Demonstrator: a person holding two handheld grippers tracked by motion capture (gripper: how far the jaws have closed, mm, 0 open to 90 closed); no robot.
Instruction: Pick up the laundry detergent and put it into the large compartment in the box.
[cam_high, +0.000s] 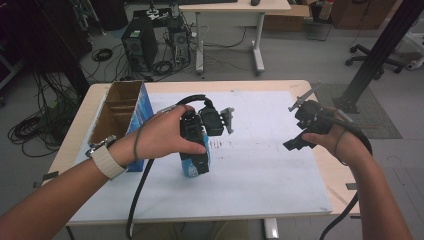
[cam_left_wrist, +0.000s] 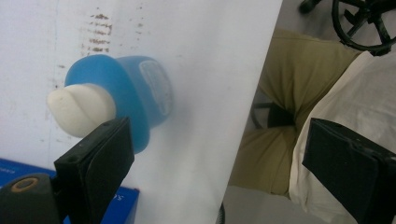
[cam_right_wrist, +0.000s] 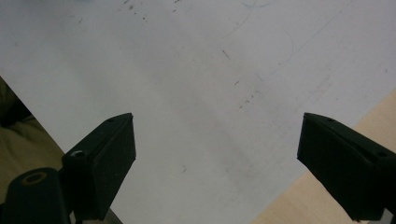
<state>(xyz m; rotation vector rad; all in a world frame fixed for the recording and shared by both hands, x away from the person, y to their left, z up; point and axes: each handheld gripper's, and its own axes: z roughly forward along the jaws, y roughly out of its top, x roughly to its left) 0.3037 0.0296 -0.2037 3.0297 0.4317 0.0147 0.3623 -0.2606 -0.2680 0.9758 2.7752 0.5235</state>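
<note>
A small blue bottle with a white cap stands upright on the white sheet. My left gripper hangs above it, open wide, its left pad just beside the cap; nothing sits between the jaws. In the high view the left gripper points down over the bottle, whose top is hidden by the hand. My right gripper hovers over the sheet's right edge, away from the bottle. It is open with bare sheet under it.
An open cardboard box with a blue side stands at the table's left, just behind my left wrist; its blue corner shows by the left jaw. The wooden table edge lies near the right gripper. A computer tower, cables and a desk lie beyond.
</note>
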